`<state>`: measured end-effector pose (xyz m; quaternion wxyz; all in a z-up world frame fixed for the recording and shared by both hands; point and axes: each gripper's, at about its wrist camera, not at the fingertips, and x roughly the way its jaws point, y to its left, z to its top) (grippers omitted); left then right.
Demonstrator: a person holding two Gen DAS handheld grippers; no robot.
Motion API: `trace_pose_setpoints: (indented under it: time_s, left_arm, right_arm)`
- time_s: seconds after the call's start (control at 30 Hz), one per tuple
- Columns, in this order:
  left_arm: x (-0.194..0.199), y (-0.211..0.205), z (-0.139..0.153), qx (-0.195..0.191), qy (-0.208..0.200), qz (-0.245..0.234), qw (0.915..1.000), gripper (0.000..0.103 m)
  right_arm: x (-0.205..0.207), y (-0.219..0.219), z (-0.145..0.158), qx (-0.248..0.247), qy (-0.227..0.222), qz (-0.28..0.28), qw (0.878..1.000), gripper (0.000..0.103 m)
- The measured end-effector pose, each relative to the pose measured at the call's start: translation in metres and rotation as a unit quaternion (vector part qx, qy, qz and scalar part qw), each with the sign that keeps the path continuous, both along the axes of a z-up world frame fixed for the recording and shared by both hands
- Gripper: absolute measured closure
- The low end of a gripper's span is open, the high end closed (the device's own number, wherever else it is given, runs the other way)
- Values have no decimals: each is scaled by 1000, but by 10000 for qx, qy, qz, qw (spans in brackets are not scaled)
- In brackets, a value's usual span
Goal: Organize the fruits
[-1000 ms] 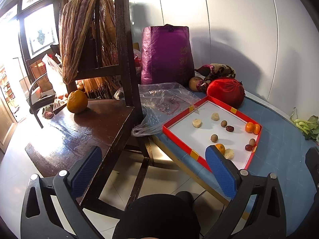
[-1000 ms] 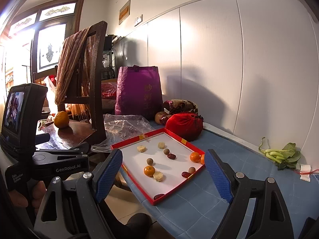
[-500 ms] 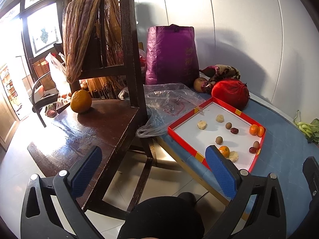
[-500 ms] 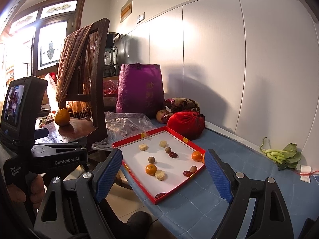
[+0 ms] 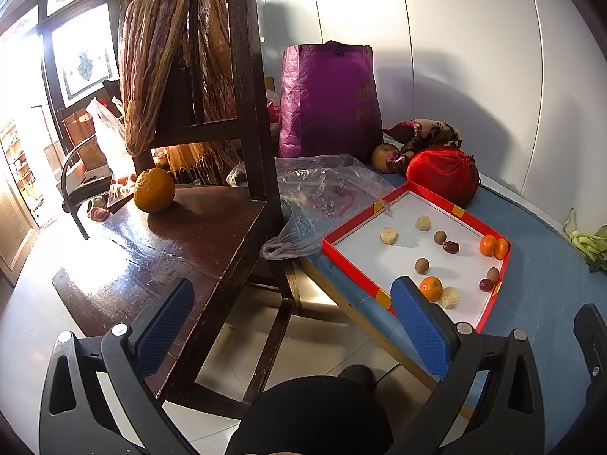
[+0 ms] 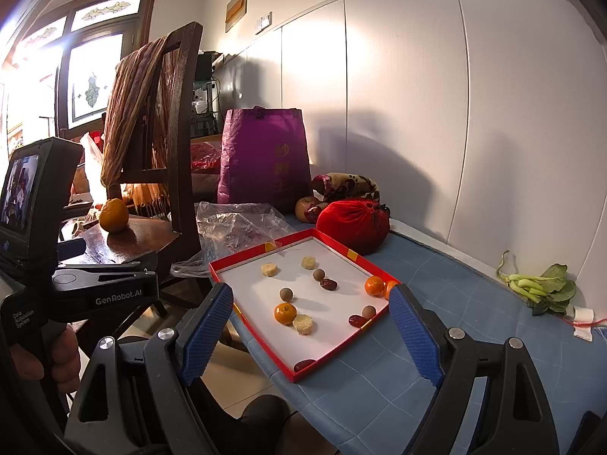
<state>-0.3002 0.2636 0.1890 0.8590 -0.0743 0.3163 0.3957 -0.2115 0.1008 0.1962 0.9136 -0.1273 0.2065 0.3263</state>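
A red-rimmed white tray (image 5: 365, 273) (image 6: 327, 357) lies on the blue table. In it are small oranges (image 5: 431, 288) (image 6: 285, 313), pale banana pieces (image 5: 388, 235) (image 6: 269, 269), brown longans (image 5: 421, 265) (image 6: 286, 294) and dark red dates (image 5: 451, 246) (image 6: 328, 284). A large orange (image 5: 154, 195) (image 6: 113, 215) sits on the dark wooden chair seat (image 5: 182, 242). My left gripper (image 5: 292, 326) hangs open over the gap between chair and table. My right gripper (image 6: 311, 326) is open, short of the tray's near edge, holding nothing.
A purple bag (image 5: 330, 98), a red pouch (image 5: 442, 178), an apple (image 5: 383, 157) and a crumpled clear plastic bag (image 5: 322, 193) stand behind the tray. Greens (image 6: 538, 286) lie at the table's right. A scarf (image 5: 151, 68) drapes the chair back.
Both grippers have drifted slightly forward and left; the tray and chair look a little nearer. Nothing was taken hold of and both stay open.
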Motion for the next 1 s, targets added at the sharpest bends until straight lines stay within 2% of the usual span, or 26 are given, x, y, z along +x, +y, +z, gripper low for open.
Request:
trace_pose_setpoints:
  time_s: [0.5, 0.7, 1.0]
  left_arm:
    - [7, -4, -9, -77, 21, -114, 9999, 0]
    - [19, -20, -12, -8, 87, -316, 9995, 0]
    - [27, -48, 0, 123, -90, -584, 9982, 0]
  right_arm:
    - [9, -3, -14, -48, 87, -94, 9999, 17]
    - [17, -17, -25, 34, 158, -208, 9997, 17]
    - [25, -43, -24, 169, 178, -340, 9991, 17]
